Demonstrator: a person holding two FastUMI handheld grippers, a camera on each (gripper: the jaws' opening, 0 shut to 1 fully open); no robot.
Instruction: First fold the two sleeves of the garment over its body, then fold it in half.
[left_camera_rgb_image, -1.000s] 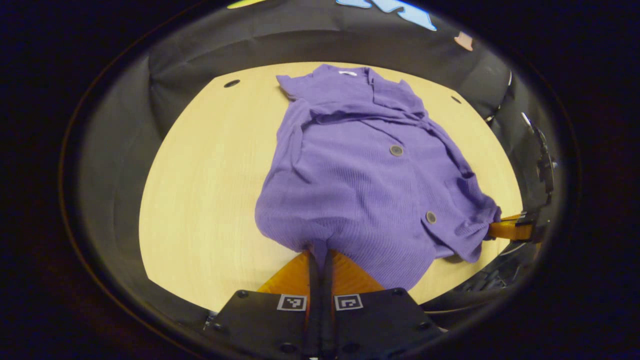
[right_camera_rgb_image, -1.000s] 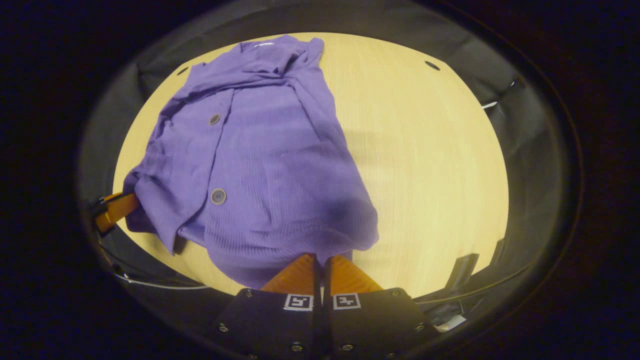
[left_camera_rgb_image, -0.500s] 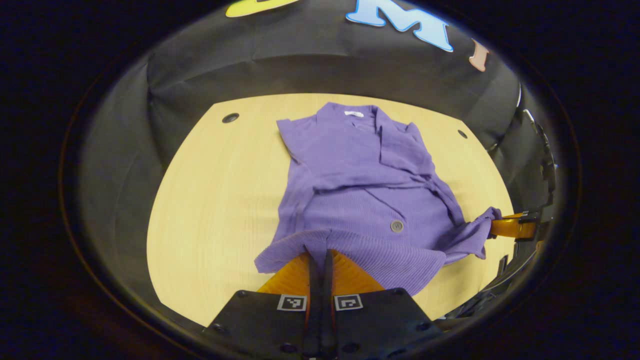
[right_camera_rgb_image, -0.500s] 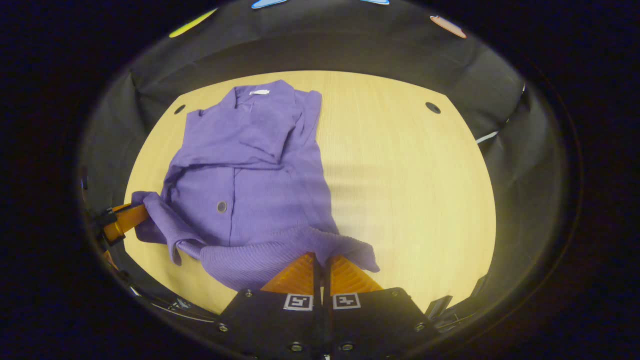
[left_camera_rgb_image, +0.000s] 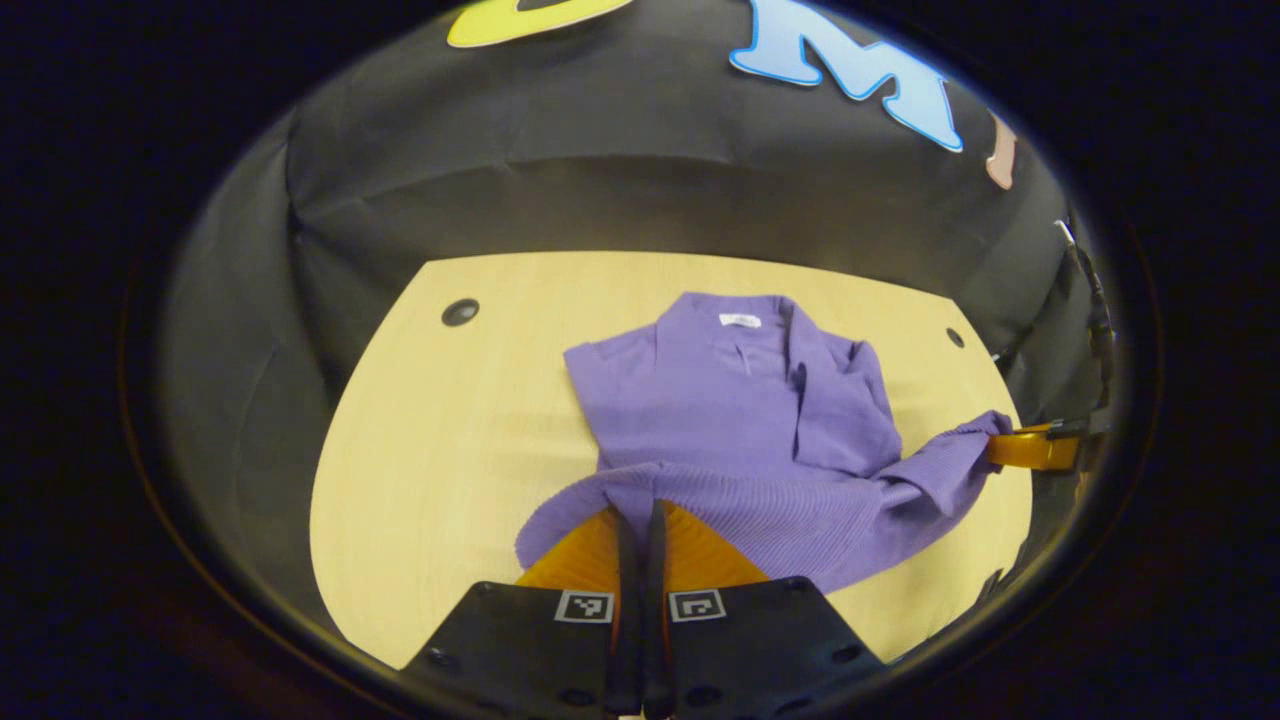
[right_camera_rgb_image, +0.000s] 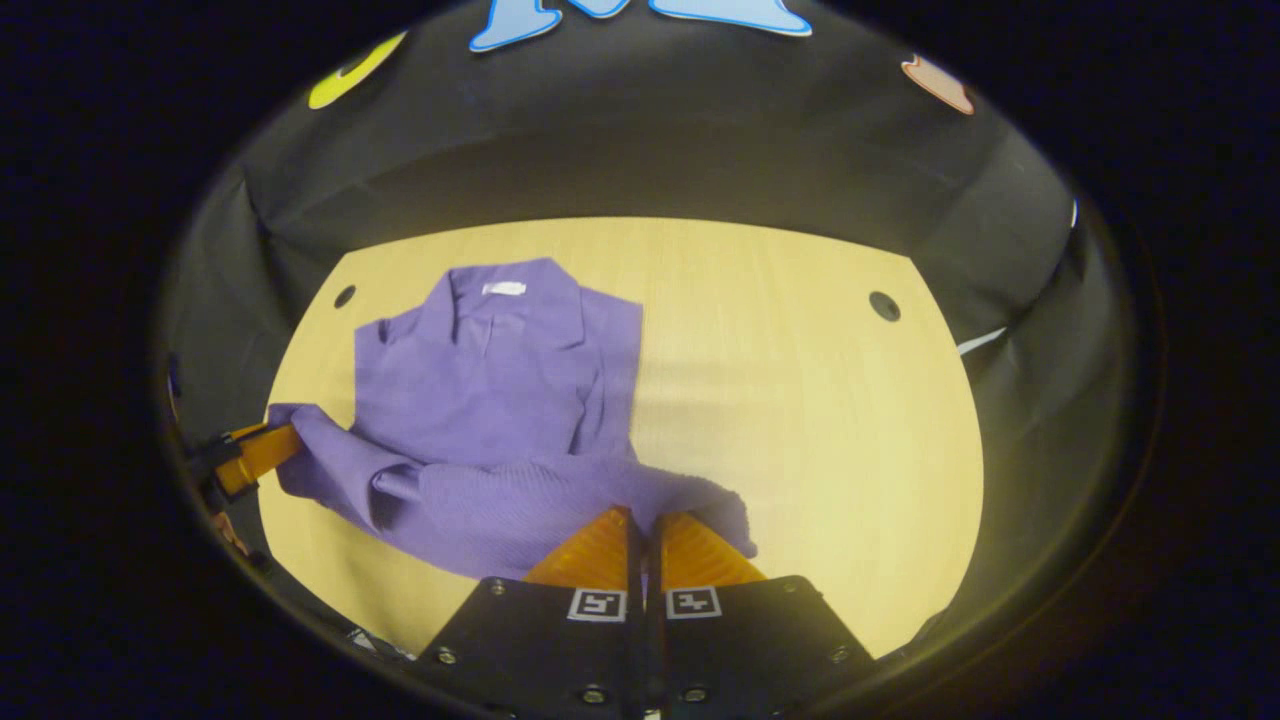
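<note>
The bottom hem of the purple cardigan (left_camera_rgb_image: 740, 420) has come up and moved toward its collar since before. Sleeves look folded; the half-fold is underway. The left gripper (left_camera_rgb_image: 640, 515) and right gripper (right_camera_rgb_image: 643, 525) each pinch the hem above the wooden table (left_camera_rgb_image: 450, 430).

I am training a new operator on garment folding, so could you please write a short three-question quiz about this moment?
1. True or false: the left gripper and the right gripper each pinch the hem of the purple garment.
2. Where does the garment's white neck label lie? A) on the far side of the garment from the grippers B) beside the grippers C) off the table
3. Fill in: the part of the garment that the grippers hold is its ______ edge.

Key: 1 true; 2 A; 3 bottom (hem).
</note>
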